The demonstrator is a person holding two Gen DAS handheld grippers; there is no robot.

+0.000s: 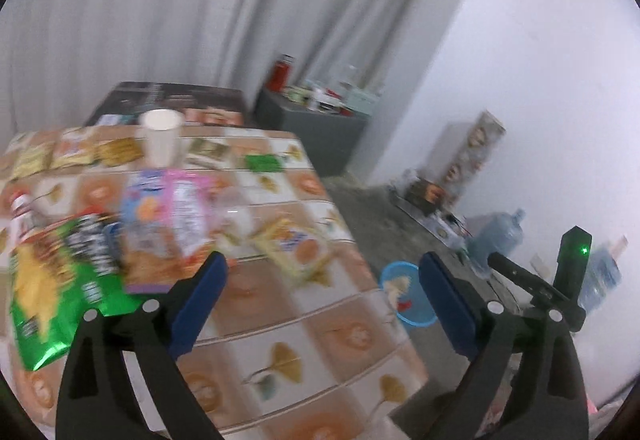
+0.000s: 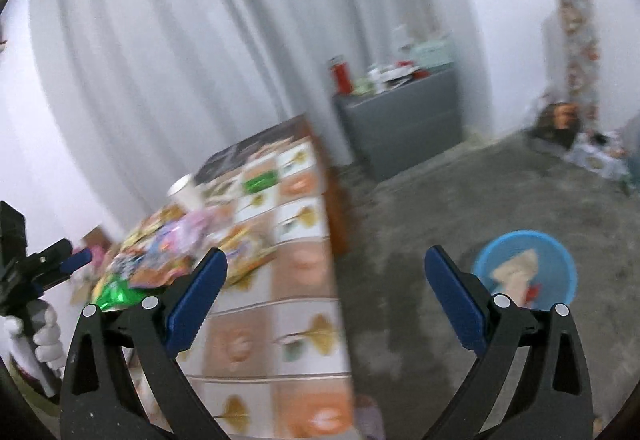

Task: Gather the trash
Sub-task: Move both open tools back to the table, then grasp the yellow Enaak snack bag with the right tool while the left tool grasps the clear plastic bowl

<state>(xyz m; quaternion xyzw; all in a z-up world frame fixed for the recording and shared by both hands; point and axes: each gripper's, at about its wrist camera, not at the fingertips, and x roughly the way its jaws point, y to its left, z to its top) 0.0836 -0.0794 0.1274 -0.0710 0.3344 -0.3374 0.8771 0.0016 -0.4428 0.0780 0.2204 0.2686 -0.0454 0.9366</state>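
Jaws wide on both grippers; one blue basin point(image 2: 560, 260).

The left gripper point(image 1: 322, 294) hung with its jaws wide apart and nothing between them, above the near edge of the table point(image 1: 320, 352). On the table, a green chip bag point(image 1: 56, 292) lay at the left, a pink wrapper point(image 1: 180, 215) beside it, and a white paper cup point(image 1: 160, 137) stood toward the far side. Off the table's right edge, a blue basin point(image 1: 408, 298) holding scraps sat on the floor.
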